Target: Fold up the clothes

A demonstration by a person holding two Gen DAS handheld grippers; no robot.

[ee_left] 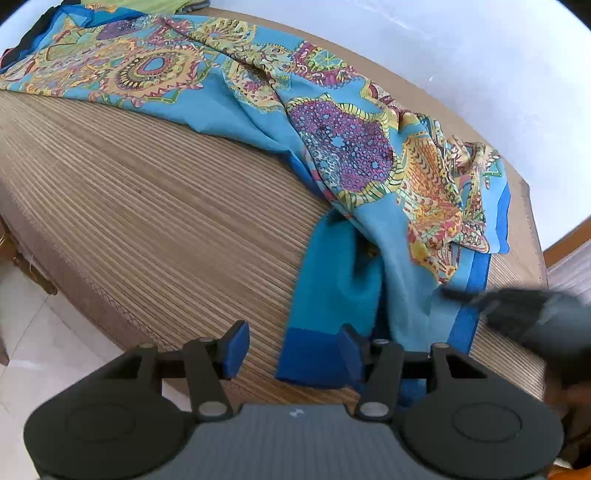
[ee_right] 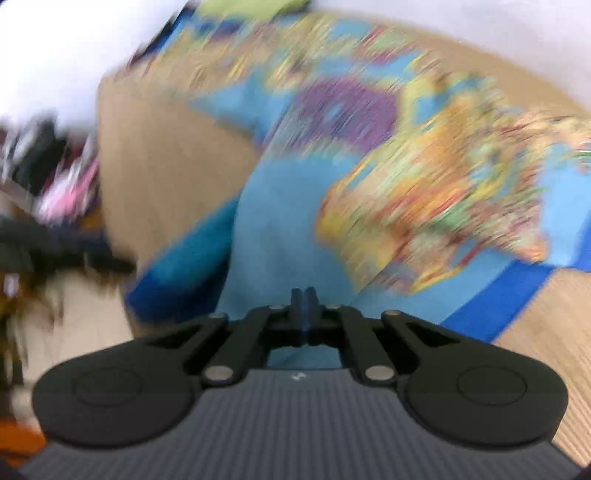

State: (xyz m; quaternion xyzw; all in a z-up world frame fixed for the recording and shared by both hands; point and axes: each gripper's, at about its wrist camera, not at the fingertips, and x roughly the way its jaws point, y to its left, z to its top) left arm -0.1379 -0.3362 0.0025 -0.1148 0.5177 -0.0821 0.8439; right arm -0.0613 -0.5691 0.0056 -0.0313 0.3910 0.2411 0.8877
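Left wrist view: thin, limp printed garment (ee_left: 332, 147) sprawls toward 1 o'clock; left gripper (ee_left: 291, 350) fingers apart beside its dark-blue hem (ee_left: 306, 354), likely the firmest hold. Right gripper (ee_right: 304, 306) fingers together, apparently empty.

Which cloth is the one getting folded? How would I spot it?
Look at the big bed covered by a ribbed bamboo mat. Spread across it lies the colourful cloth, sky blue with purple, yellow and orange swirly patterns and a dark blue border. The plain green cloth at the far end has no pattern.
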